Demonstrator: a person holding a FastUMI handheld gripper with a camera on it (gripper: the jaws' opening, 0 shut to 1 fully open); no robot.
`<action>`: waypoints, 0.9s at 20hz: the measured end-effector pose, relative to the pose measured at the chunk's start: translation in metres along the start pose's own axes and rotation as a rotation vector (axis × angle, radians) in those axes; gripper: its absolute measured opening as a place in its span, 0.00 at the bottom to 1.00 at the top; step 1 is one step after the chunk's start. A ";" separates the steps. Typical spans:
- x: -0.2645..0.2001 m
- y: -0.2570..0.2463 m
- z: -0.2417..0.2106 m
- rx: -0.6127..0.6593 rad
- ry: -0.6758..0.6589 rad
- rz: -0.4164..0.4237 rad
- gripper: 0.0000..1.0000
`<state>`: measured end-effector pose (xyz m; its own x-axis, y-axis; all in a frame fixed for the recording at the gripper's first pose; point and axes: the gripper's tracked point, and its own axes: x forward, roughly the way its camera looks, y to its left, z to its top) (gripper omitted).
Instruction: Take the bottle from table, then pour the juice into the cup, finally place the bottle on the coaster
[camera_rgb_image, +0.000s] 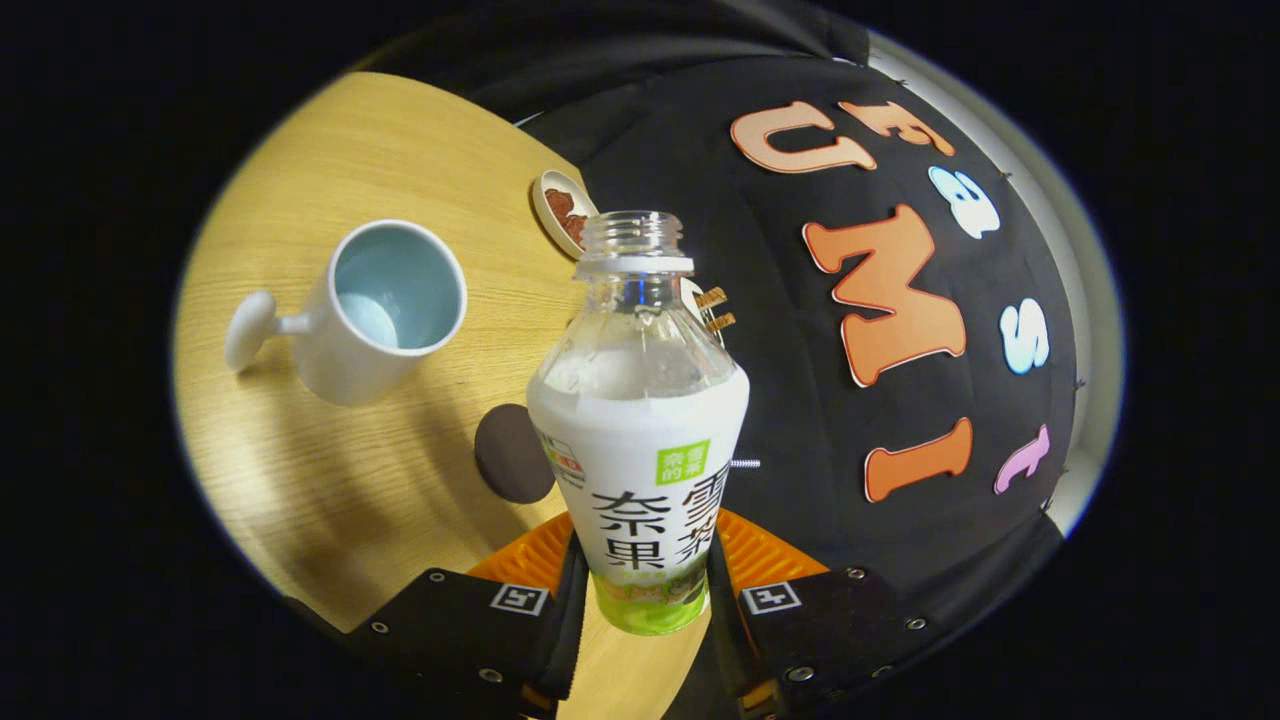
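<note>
The gripper (640, 590) is closed on the lower body of the clear plastic juice bottle with the white and green label (640, 470); both fingers press against opposite sides of the label band, and the bottle stands between them with its base at the finger roots. The long axis of the bottle runs straight ahead from the fingers, ending in an uncapped threaded neck that points away from the gripper. The whole view is rolled, so the pale wood-grain round table (330, 480) appears tilted; judged from this, the bottle is lifted off the table and held at a lean. Just beyond the fingers, on the left side of the bottle, the dark brown round coaster (512, 455) lies flat on the table, partly hidden behind the label. Further out and further to the left stands the white ceramic cup with a pale blue interior and a knob-ended handle (385, 310), its mouth open towards the camera and its handle pointing away from the bottle. The cup is well apart from the bottle neck, so the neck does not yet stand over the cup mouth. The pour therefore calls for a shift to the left and a further tip of the neck towards the cup. Beyond the neck, at the table edge, a small pale dish holding reddish-brown pieces (562, 210) is visible
</note>
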<state>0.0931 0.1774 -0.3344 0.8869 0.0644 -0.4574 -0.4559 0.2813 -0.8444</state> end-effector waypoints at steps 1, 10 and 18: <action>0.002 0.000 0.001 -0.037 -0.002 -0.005 0.56; 0.008 0.004 0.009 -0.309 -0.049 -0.045 0.56; 0.017 0.002 0.021 -0.474 -0.085 -0.098 0.56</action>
<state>0.1087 0.1990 -0.3382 0.9213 0.1429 -0.3617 -0.3360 -0.1755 -0.9254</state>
